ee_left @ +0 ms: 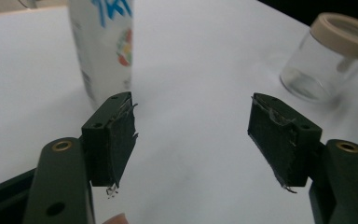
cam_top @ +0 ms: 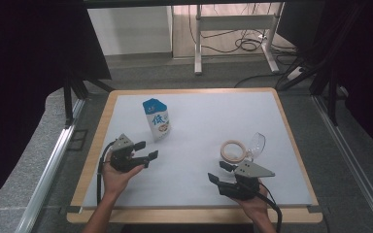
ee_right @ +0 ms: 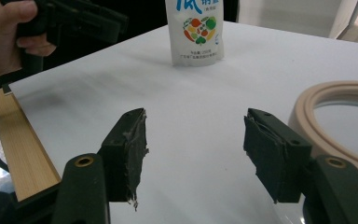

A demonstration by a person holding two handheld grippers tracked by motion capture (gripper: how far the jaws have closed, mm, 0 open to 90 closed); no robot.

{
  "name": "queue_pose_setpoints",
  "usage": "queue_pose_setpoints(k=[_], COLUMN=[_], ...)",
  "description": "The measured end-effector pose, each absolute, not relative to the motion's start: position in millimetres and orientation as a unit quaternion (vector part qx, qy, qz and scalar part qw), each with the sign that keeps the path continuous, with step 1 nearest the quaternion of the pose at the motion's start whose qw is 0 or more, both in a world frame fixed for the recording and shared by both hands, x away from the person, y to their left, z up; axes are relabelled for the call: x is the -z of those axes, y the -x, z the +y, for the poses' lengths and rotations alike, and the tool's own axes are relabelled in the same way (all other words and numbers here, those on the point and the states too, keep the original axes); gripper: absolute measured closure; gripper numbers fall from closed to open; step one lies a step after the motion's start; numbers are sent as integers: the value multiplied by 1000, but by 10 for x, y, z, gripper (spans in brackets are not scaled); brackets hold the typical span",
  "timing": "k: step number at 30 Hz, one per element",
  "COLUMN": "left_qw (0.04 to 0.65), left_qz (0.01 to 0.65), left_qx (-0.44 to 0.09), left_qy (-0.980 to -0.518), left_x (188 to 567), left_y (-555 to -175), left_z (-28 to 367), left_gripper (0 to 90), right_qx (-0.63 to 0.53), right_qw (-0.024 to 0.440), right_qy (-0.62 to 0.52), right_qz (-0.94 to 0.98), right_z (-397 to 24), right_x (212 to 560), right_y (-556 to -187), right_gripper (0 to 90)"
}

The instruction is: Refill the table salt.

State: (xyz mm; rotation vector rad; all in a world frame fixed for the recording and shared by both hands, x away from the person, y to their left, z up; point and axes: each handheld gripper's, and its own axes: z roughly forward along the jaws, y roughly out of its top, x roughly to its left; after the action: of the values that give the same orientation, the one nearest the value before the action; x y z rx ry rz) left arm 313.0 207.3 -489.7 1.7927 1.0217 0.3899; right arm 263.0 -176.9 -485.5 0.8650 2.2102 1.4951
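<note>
**Two grippers, nothing held, near a pouch and a jar**

In the high view the left gripper (cam_top: 145, 151) sits at the lower left of the frame, on the white counter (cam_top: 199, 116). Its fingers are spread apart with only bare counter between them. The left gripper view shows the same: two black fingers (ee_left: 114, 135) stand wide, and nothing is pinched.

The white and blue pouch (cam_top: 157, 120) stands upright a little above the left gripper in the high view, near it but not touching. In the left gripper view the pouch (ee_left: 105, 46) stands at the upper left, just behind the left finger.

The right gripper (cam_top: 219, 172) is at the lower middle of the high view. Its fingers are spread too, and hold nothing. A clear jar (cam_top: 245, 148) with a tan rim lies on its side just above it, at the right of the frame. In the right gripper view the jar (ee_right: 340, 116) is at the right edge, close beside the right finger, and the pouch (ee_right: 196, 32) stands at the top middle
</note>
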Motion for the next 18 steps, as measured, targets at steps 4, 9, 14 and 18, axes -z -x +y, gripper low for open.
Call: queue_pose_setpoints(k=[4,9,14,18], left_qw=[500,505,490,483], left_qz=[433,444,449,448], left_qx=[-167,-155,-168,-178], left_qy=[-731,-724,-728,-731], left_x=[4843,4797,4773,4736], left_y=[-3293,-3535,-3711,-3844], left_z=[2144,2188,2153,2107], left_gripper=[340,351,379,411], right_qx=[-526,-526,-527,-527], right_qw=[166,164,162,163], right_qy=[-297,-290,-288,-288], right_qz=[780,782,783,782], right_z=[-1696,-1647,-1631,-1648], right_x=[4842,4834,4836,4830], right_y=[-2660,-2669,-2670,-2672], right_gripper=[398,398,398,398])
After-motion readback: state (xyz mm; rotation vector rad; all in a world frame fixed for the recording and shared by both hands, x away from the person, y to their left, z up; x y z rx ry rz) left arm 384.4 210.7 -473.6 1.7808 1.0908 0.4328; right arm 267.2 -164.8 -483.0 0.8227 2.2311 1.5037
